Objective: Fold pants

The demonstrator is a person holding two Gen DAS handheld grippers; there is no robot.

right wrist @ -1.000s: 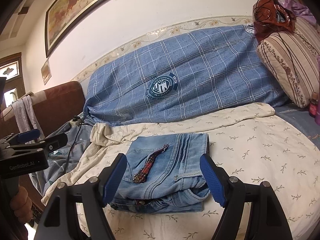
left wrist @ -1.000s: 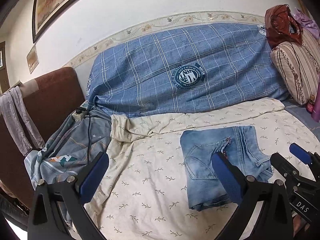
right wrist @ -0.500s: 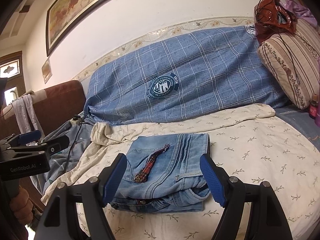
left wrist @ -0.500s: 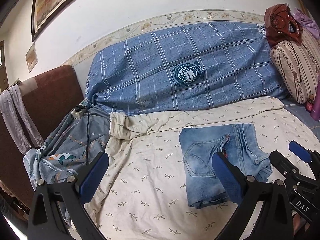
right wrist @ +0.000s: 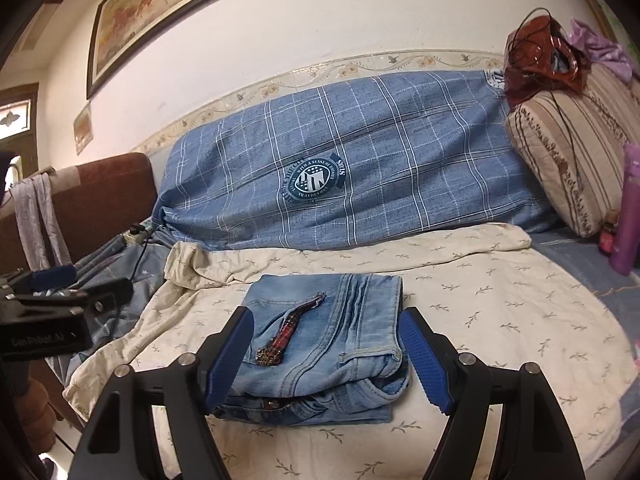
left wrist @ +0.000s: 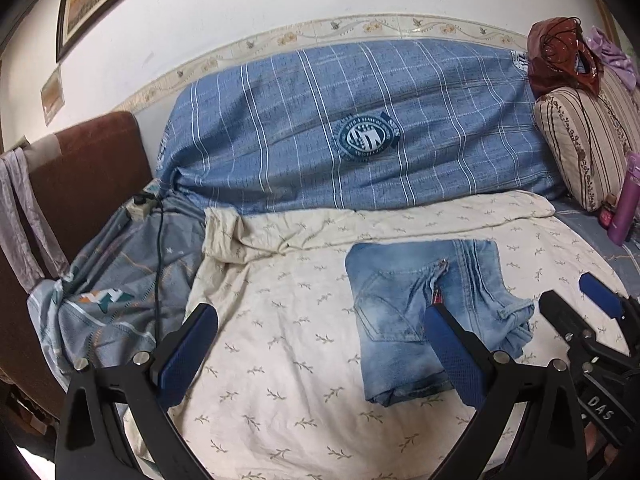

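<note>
On the bed's cream leaf-print sheet [right wrist: 500,304], the folded jeans [right wrist: 332,340] lie ahead between the right gripper's [right wrist: 326,354] wide, empty jaws. The left gripper [left wrist: 320,354], also wide and empty, hovers beside them. Folding looks finished; next, withdraw.

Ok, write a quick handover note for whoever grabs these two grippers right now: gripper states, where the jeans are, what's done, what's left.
Left gripper: open, empty, above the cream sheet, left of the jeans.
Right gripper: open, empty, jaws either side of the jeans' near edge, pads not pressing.
Jeans: folded into a compact rectangle on the cream sheet, in front of the blue plaid bedding; waistband layers bunch a little at the near right corner.
Done: the fold looks complete.
Left: probably just tidy that corner.
</note>
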